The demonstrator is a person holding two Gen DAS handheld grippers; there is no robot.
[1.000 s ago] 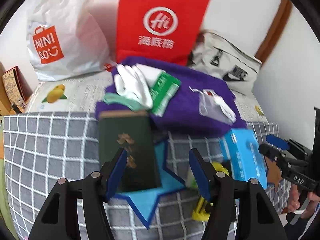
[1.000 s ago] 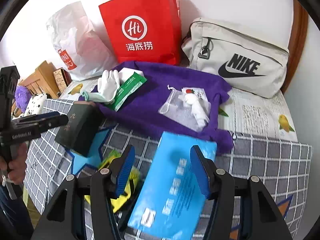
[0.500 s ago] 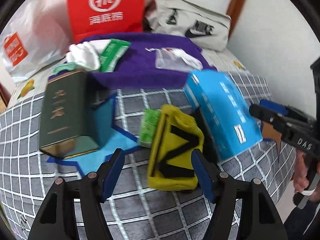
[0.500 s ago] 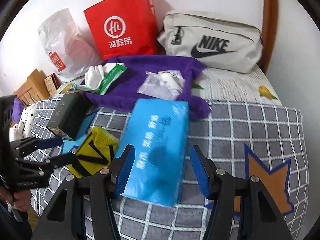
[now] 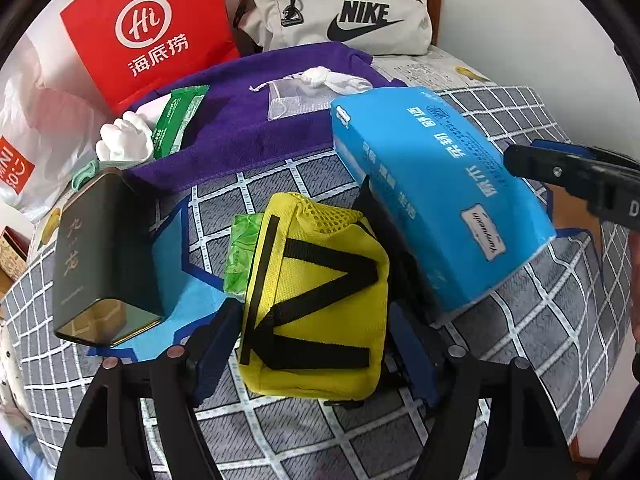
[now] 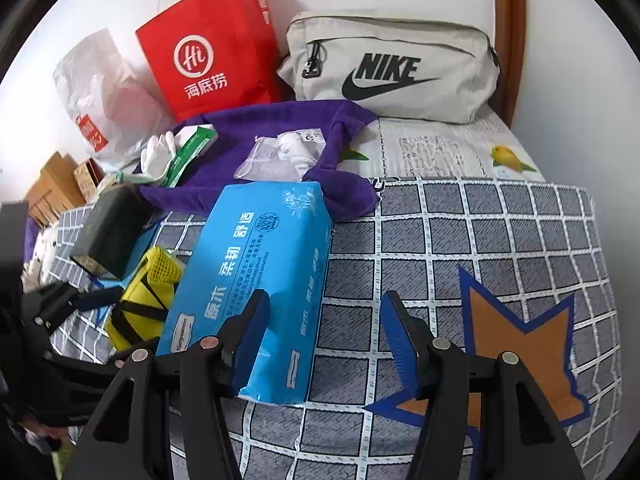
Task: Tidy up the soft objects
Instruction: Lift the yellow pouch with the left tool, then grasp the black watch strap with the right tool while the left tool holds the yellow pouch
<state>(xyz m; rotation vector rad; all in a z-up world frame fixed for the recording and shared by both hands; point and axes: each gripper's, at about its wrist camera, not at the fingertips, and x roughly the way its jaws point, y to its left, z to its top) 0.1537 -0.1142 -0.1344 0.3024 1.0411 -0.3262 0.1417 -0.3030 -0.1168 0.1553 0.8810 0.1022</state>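
A yellow mesh pouch (image 5: pixel 316 288) with black straps lies on the checked bedsheet (image 5: pixel 540 320), resting on a small green packet (image 5: pixel 240 252). My left gripper (image 5: pixel 314 350) straddles the pouch; its jaws are opening and the pads stand just clear of the pouch's sides. A blue tissue pack (image 6: pixel 256 280) leans beside the pouch (image 6: pixel 144 300). My right gripper (image 6: pixel 324 312) is open, its left finger over the pack's near right corner and its right finger above bare sheet. Each gripper shows at the edge of the other's view: the left gripper (image 6: pixel 80 300), the right gripper (image 5: pixel 560 168).
A purple towel (image 5: pixel 248 128) behind carries a white glove (image 5: pixel 124 140), a green wipes pack (image 5: pixel 176 120) and a mesh drawstring bag (image 5: pixel 296 96). A dark green tin (image 5: pixel 96 256) lies left of the pouch. A red paper bag (image 6: pixel 208 52), a beige Nike bag (image 6: pixel 392 64) and a white plastic bag (image 6: pixel 100 92) line the wall.
My left gripper swung right from the dark tin to the yellow pouch, dropped lower, and its jaws widened. My right gripper sank and shifted toward the tissue pack's right edge.
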